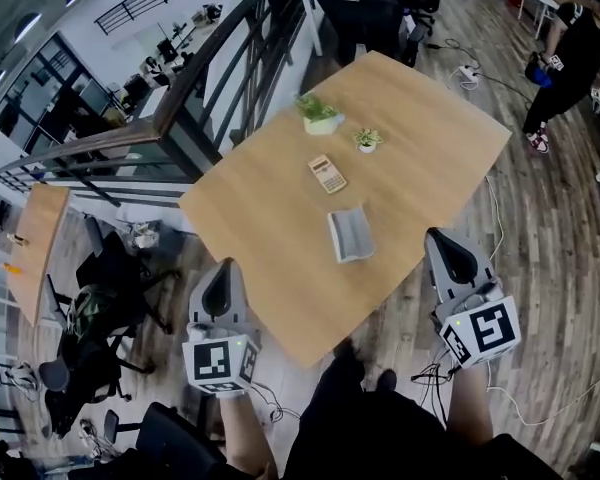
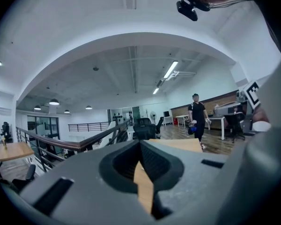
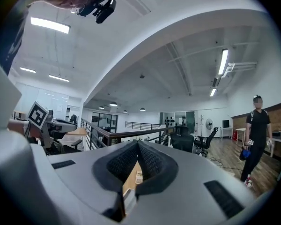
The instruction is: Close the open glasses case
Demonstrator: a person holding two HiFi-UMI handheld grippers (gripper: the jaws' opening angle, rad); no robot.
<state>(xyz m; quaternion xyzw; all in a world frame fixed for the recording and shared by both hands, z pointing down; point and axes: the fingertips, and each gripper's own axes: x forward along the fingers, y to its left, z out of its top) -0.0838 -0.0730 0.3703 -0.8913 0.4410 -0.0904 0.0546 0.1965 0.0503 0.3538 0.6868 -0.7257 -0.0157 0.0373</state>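
The open glasses case (image 1: 350, 234), grey with a pale lining, lies flat on the wooden table (image 1: 260, 228) a little in from its near edge. My left gripper (image 1: 223, 266) hovers off the table's near-left edge, shut and empty; in the left gripper view its tips (image 2: 140, 143) meet, with only table wood (image 2: 143, 191) showing below them. My right gripper (image 1: 437, 234) is off the near-right edge, to the right of the case, also shut with nothing held. Through the notch below its tips (image 3: 138, 143) a pale shape, probably the case (image 3: 127, 200), shows.
A calculator (image 1: 327, 174) lies beyond the case, and two small potted plants (image 1: 320, 115) (image 1: 367, 140) stand farther back. A railing (image 1: 210, 58) runs along the table's left side, with office chairs (image 1: 365, 13) behind. A person (image 1: 570, 58) stands at the far right.
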